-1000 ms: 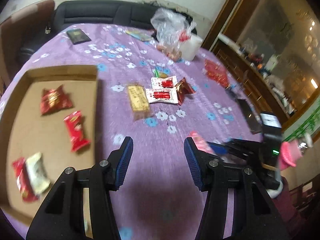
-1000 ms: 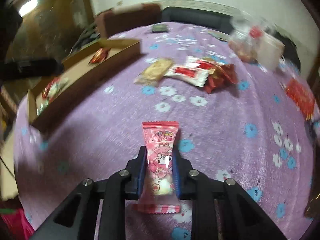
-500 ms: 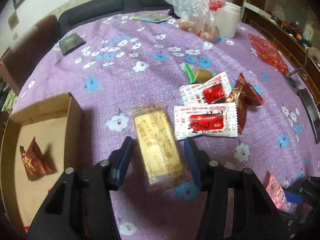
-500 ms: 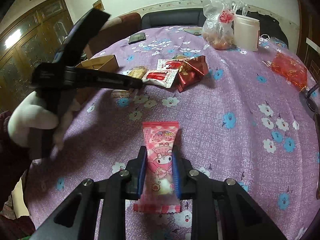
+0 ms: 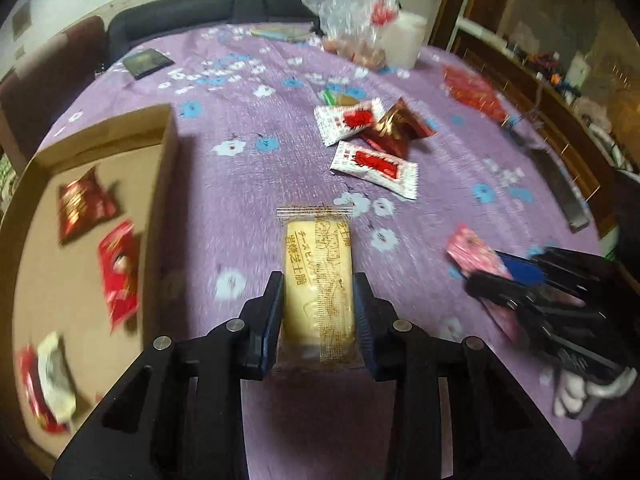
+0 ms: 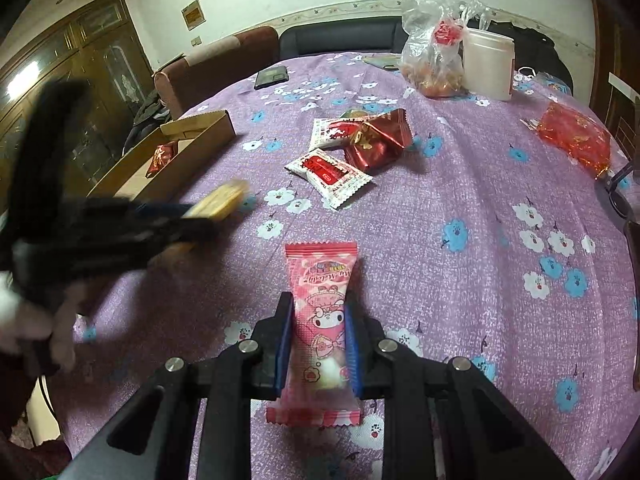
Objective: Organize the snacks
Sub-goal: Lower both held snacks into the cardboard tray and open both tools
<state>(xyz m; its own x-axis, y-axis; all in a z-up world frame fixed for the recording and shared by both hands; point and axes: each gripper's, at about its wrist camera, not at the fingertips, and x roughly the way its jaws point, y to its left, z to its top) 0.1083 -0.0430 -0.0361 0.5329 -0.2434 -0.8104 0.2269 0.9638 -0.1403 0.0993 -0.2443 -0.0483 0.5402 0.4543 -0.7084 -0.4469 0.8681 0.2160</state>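
Observation:
My left gripper (image 5: 318, 280) has its jaws closing on a yellow biscuit packet (image 5: 318, 264), and the blue pads press its two long sides. The right wrist view shows that packet (image 6: 224, 198) blurred in those jaws, just above the purple cloth. My right gripper (image 6: 319, 300) is shut on a pink candy packet (image 6: 320, 280), which sticks out forward past its fingers. A shallow cardboard box (image 5: 166, 168) at the left holds several red and white snacks (image 5: 120, 268). Two white-and-red packets (image 5: 376, 164) and a dark red foil packet (image 5: 394, 128) lie mid-table.
At the far side stand a clear plastic bag of snacks (image 6: 434, 52) and a white jar (image 6: 488, 64). A red mesh bag (image 6: 572, 136) lies at the right, a dark phone (image 6: 272, 77) at the back. Chairs ring the round table.
My left gripper swung from beside the box to the biscuit packet, closed around it and drew it back toward the box. The right gripper kept still with the pink packet.

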